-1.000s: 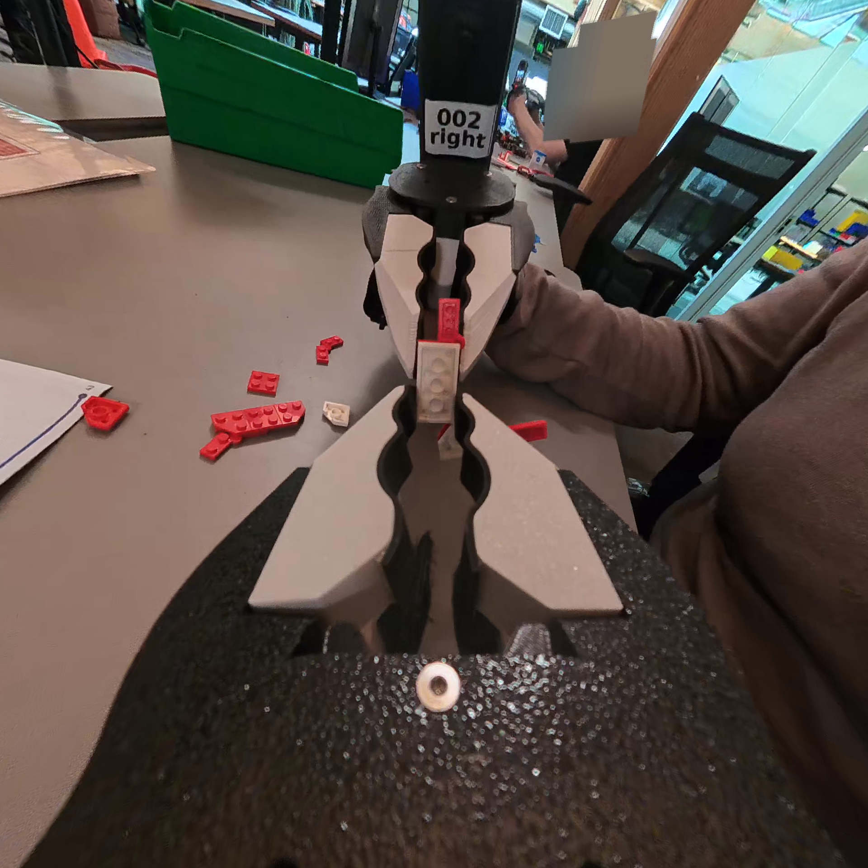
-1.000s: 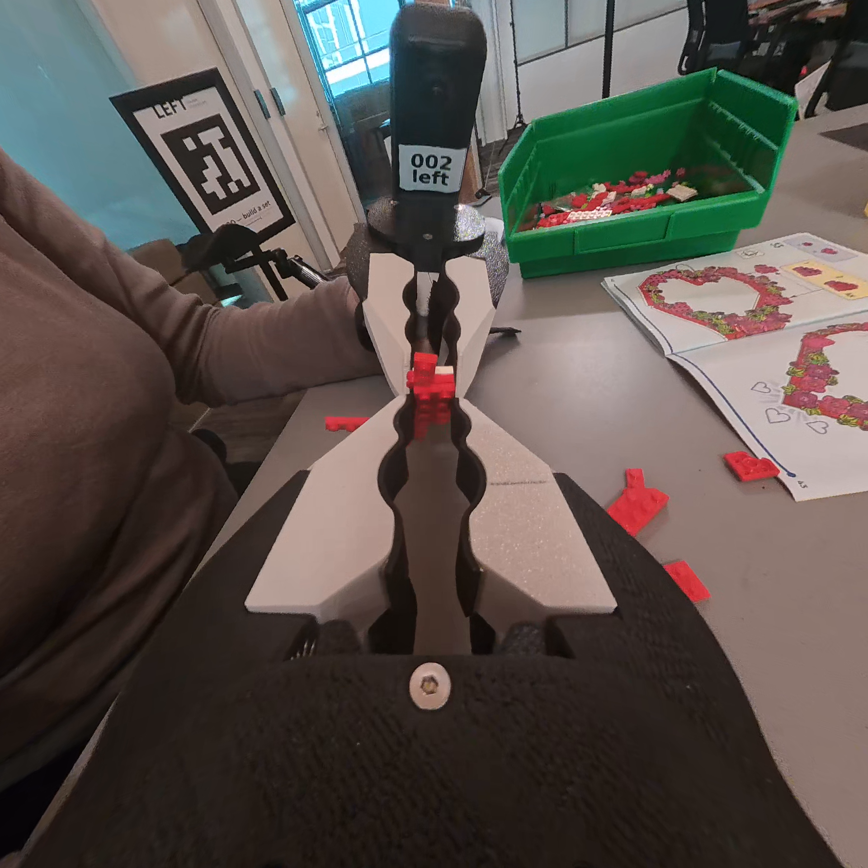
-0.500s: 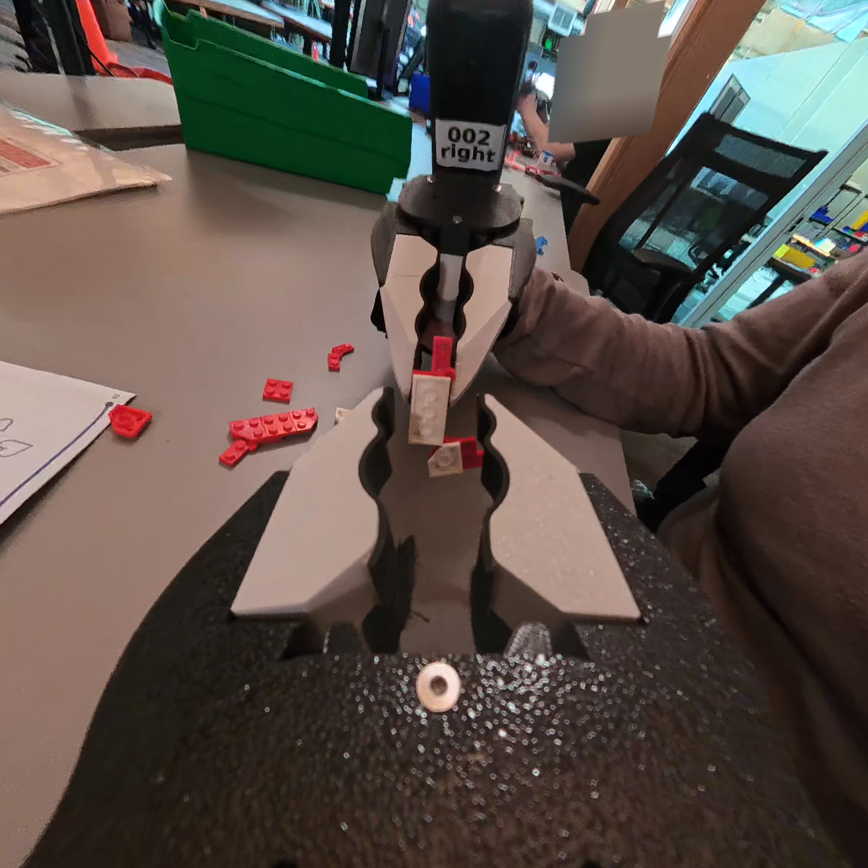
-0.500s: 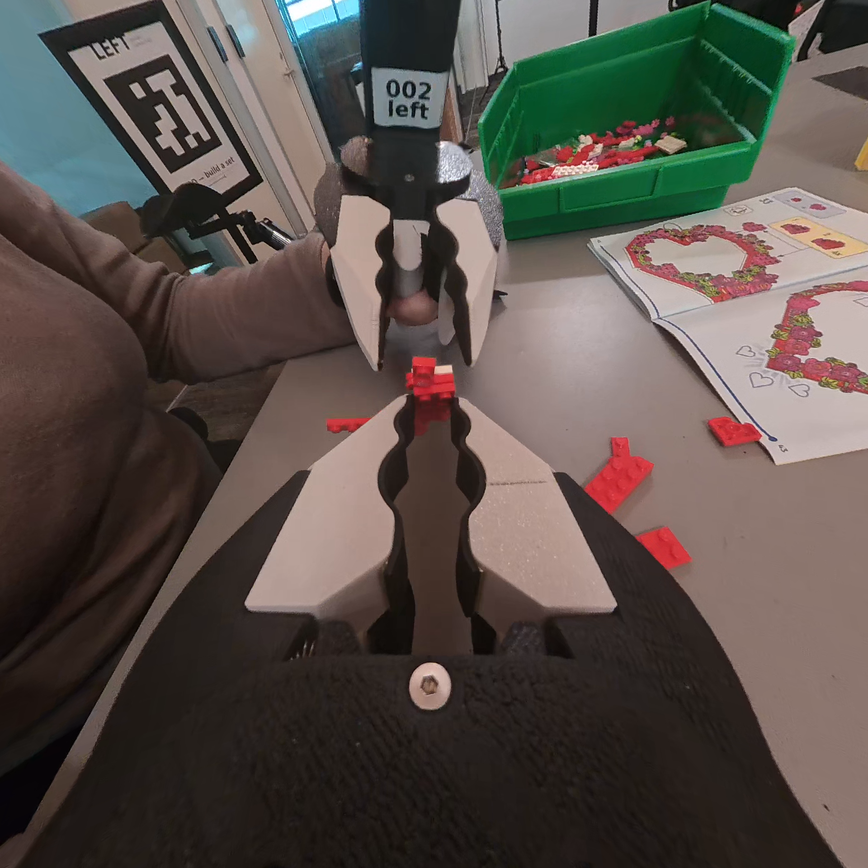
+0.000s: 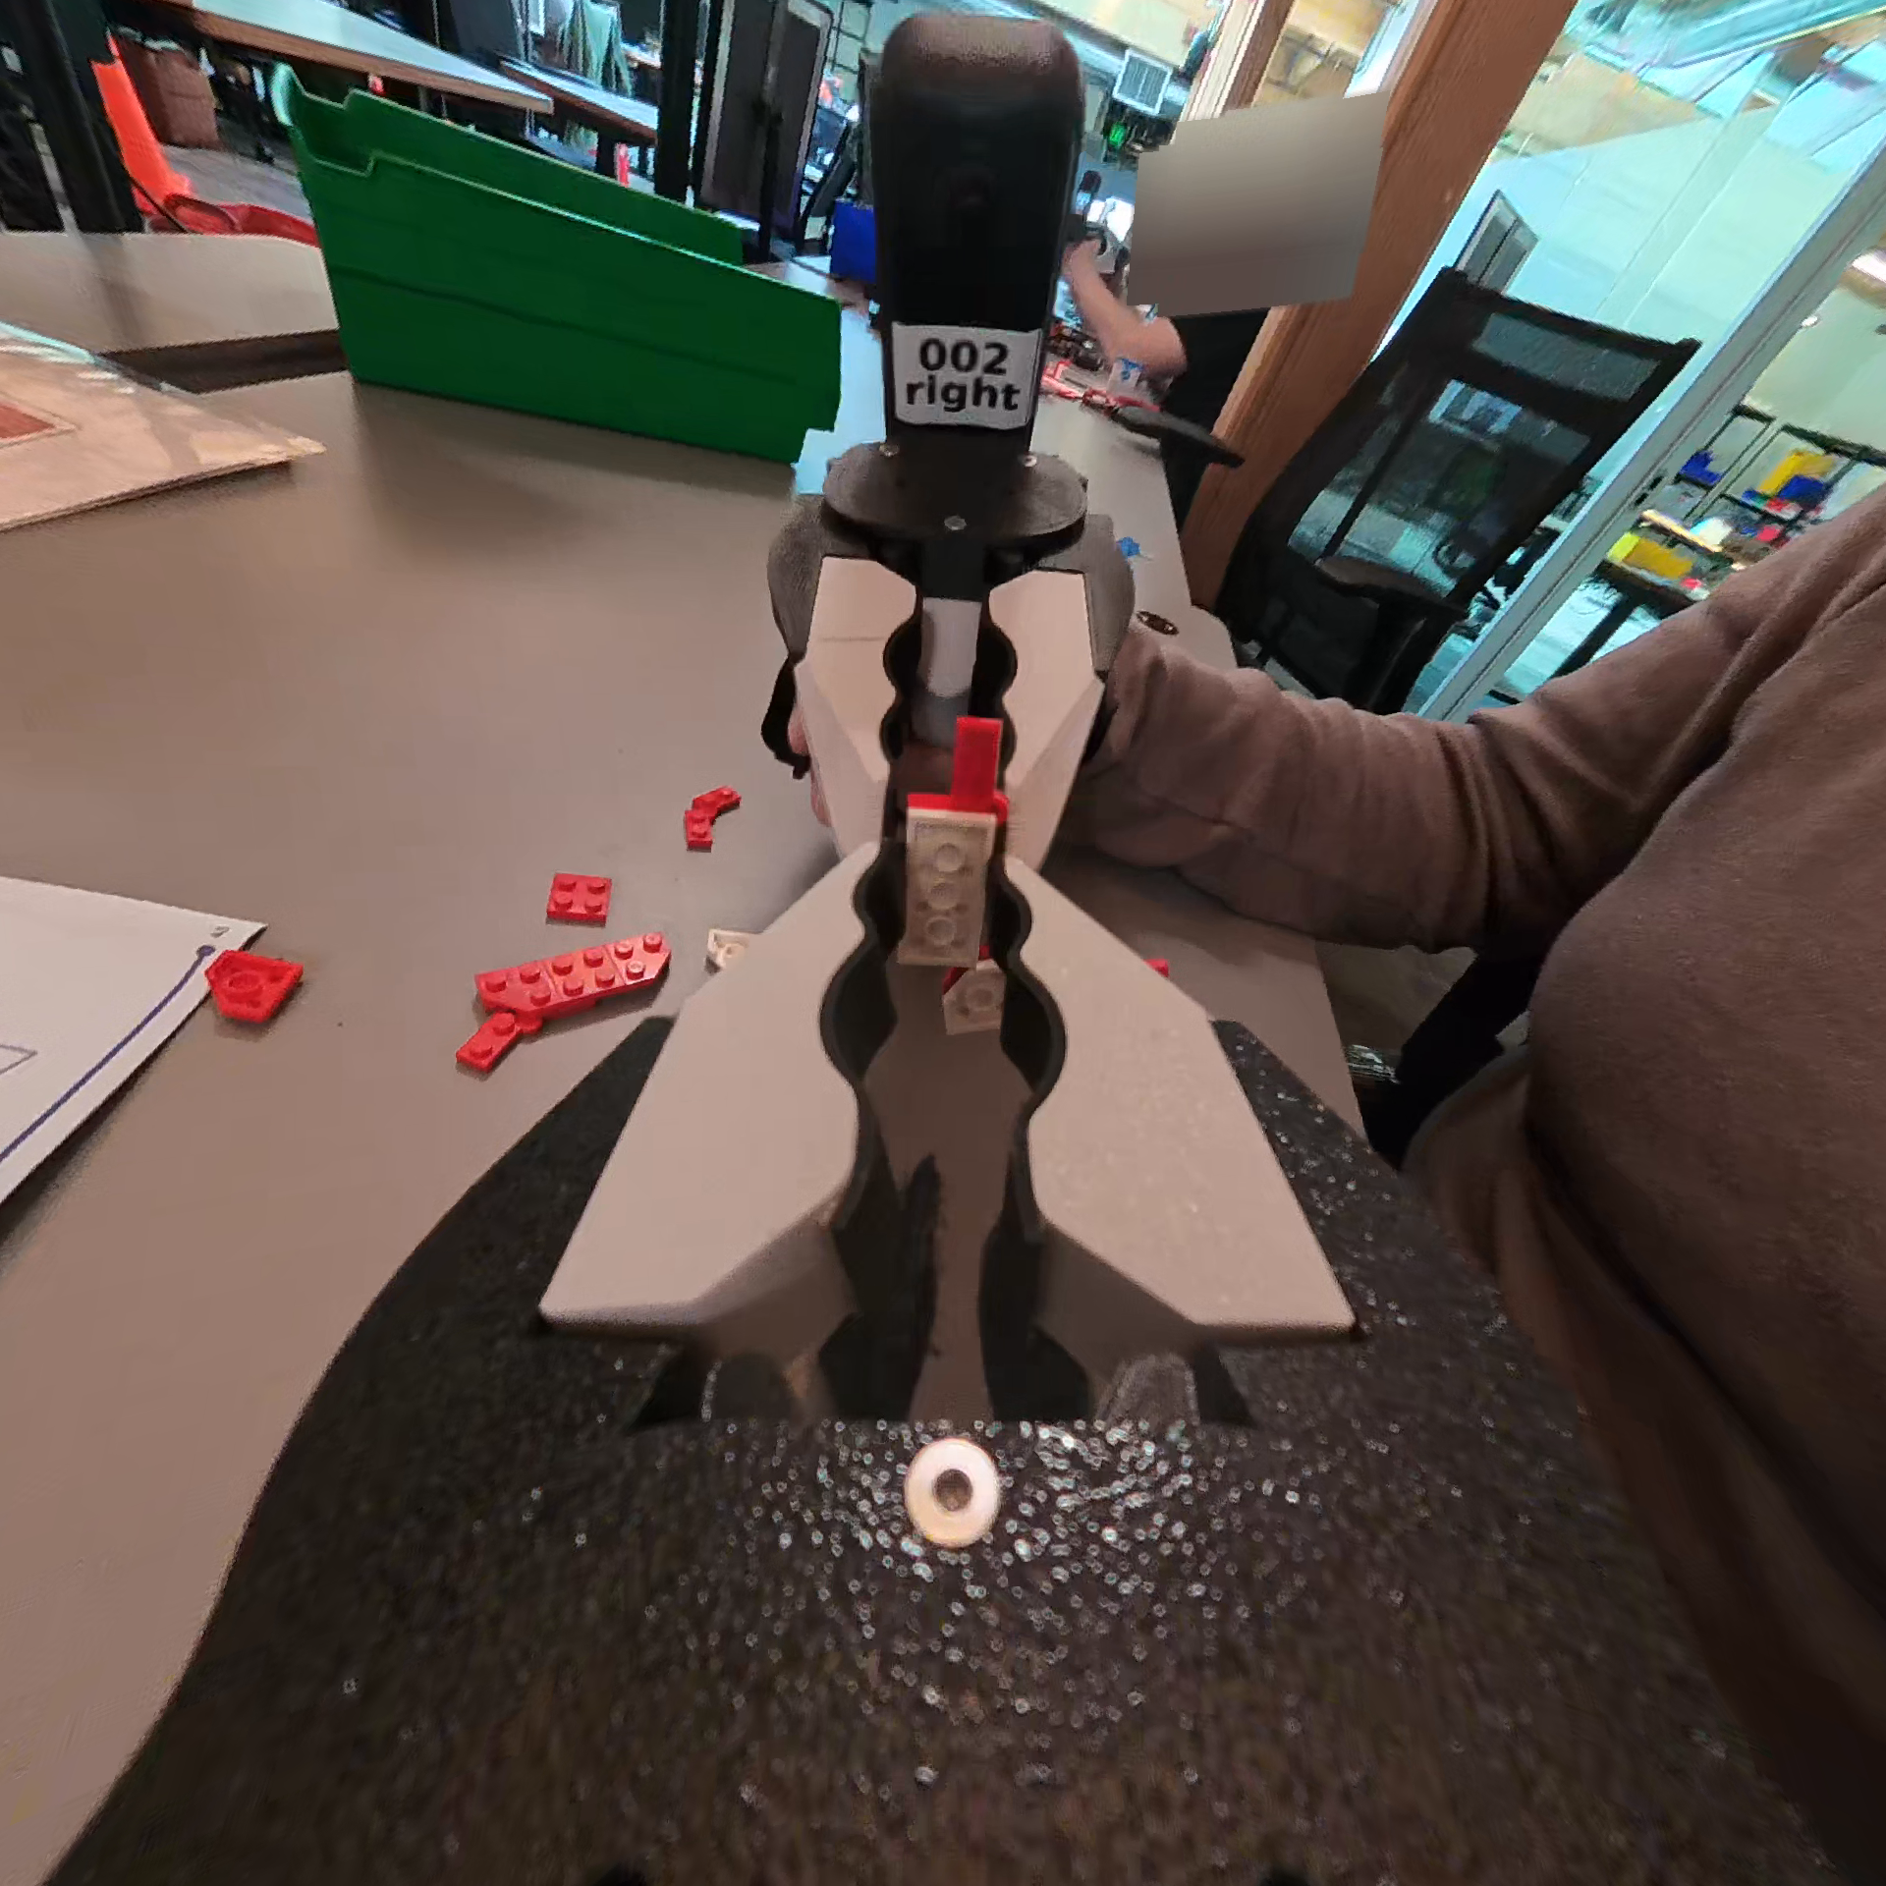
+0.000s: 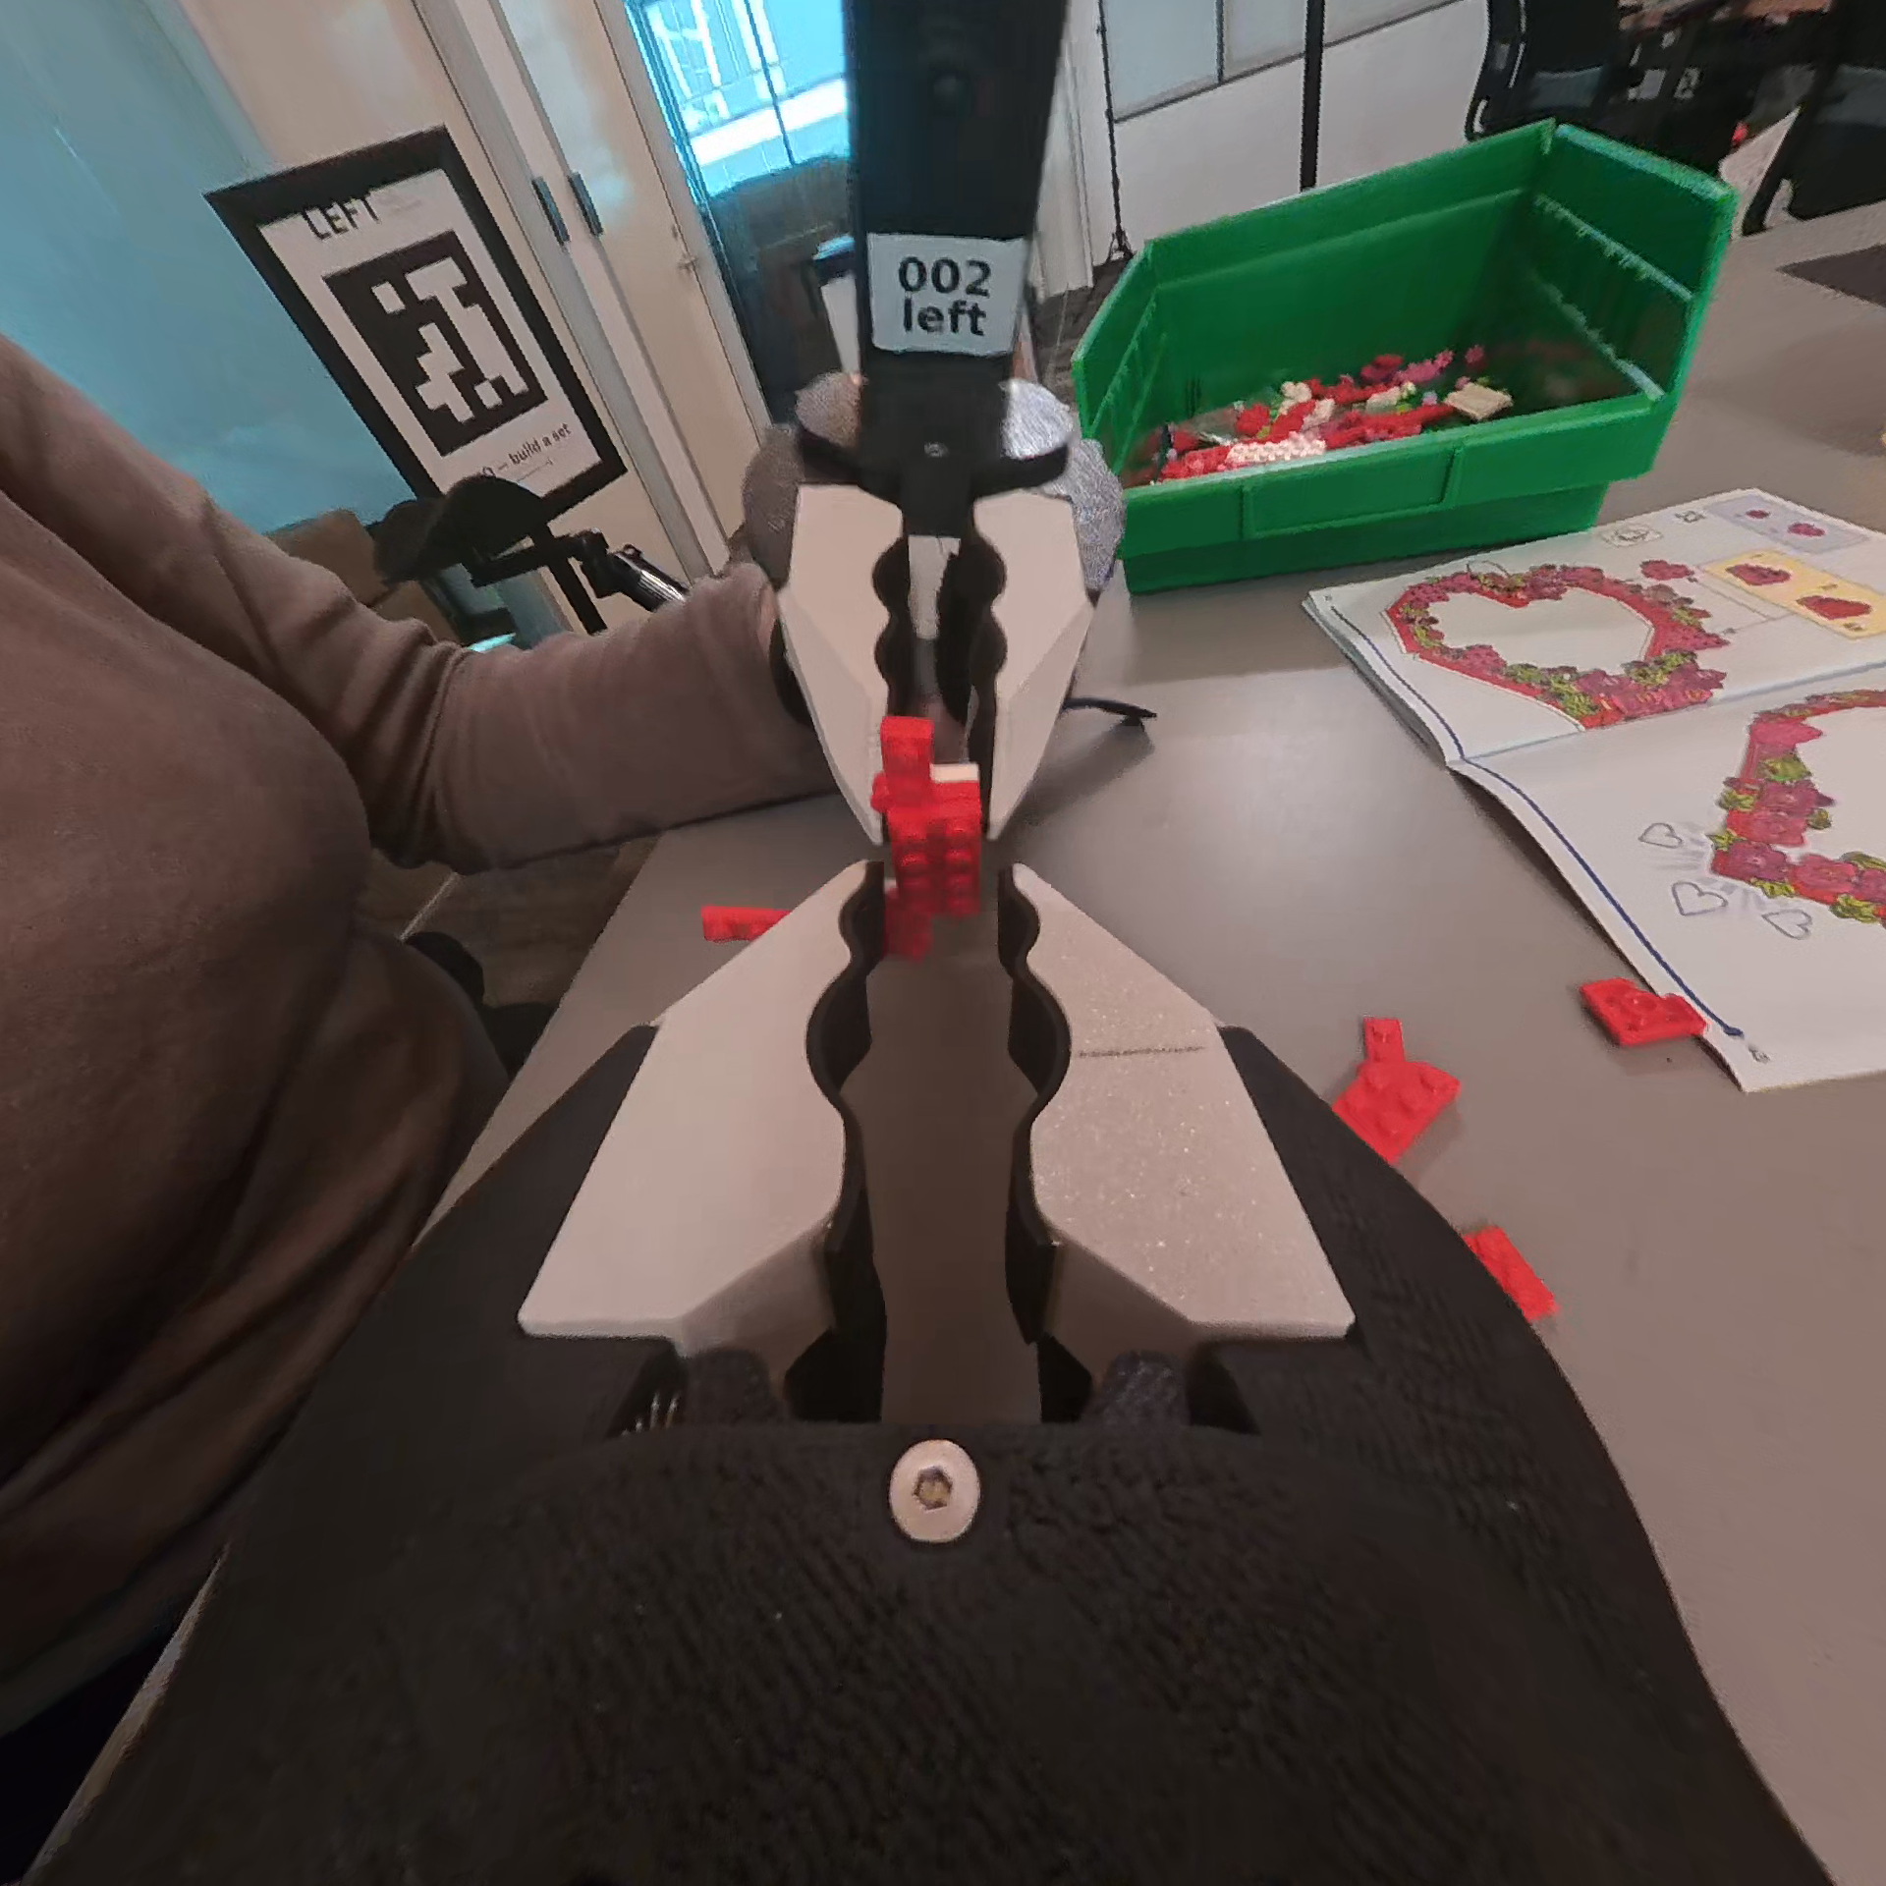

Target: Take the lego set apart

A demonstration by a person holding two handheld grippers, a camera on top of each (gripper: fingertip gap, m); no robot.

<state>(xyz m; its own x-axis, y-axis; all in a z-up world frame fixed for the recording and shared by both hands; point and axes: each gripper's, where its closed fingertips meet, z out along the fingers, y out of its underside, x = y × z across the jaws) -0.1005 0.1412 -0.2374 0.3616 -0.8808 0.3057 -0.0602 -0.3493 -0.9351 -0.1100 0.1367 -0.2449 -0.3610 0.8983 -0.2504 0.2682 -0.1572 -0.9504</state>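
A small lego assembly stands upright in the air between my two grippers, which face each other tip to tip. Its white plate [image 5: 944, 898] faces the left wrist view, with a red piece [image 5: 975, 760] sticking up behind it. Its red plates [image 6: 929, 857] face the right wrist view. My left gripper [image 5: 944, 878] is shut on the white plate's sides. My right gripper [image 6: 934, 883] is shut on the red end. The right gripper [image 5: 949, 837] shows opposite in the left wrist view, and the left gripper [image 6: 931, 827] opposite in the right wrist view.
Loose red plates [image 5: 572, 975] [image 6: 1393, 1097] and a small white piece [image 5: 730, 947] lie on the grey table [image 5: 408, 663]. A green bin [image 6: 1429, 490] holding bricks stands at the back. An open instruction booklet [image 6: 1633, 735] lies beside it. A person's sleeves flank both grippers. My left and right fingertips are right by each other.
Half a second ago the left gripper was open and drawn back from the assembly. It has come forward and closed on the white plate again. The right gripper kept its hold.
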